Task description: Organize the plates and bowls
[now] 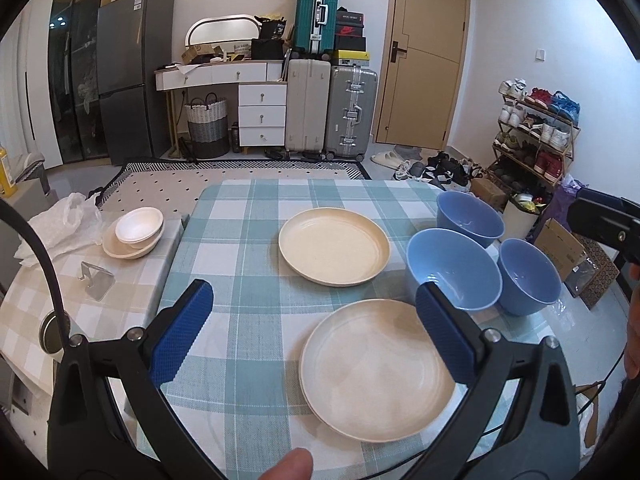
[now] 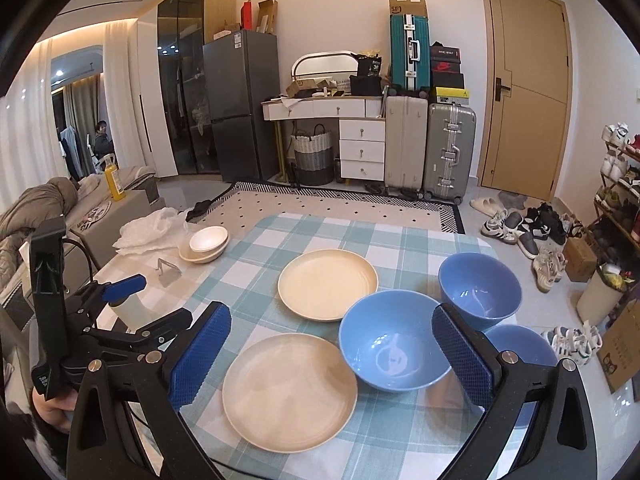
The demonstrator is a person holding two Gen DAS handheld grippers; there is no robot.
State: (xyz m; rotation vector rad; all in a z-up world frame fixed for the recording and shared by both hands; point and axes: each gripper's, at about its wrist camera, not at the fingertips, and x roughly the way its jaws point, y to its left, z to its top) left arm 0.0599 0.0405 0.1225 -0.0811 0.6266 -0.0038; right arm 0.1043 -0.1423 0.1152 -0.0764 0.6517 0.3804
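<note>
Left wrist view: left gripper [image 1: 314, 314] is held wide open, empty, above near plate [image 1: 378, 368]; far plate [image 1: 334, 245] sits beyond. Right gripper [image 2: 332, 350] is likewise spread, empty, over nearest bowl [image 2: 394, 340]. Rim should be pinched squarely, lifted level.

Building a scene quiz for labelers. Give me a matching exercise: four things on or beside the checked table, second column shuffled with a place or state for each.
Column A
1. near cream plate
2. far cream plate
3. white bowls
4. left gripper

Column B
a. stacked on the side table, left of the checked cloth
b. jaws wide open, holding nothing
c. mid-cloth, left of the blue bowls
d. closest to the camera, between the jaws in the left wrist view

Pairs: 1-d, 2-c, 3-a, 4-b
</note>
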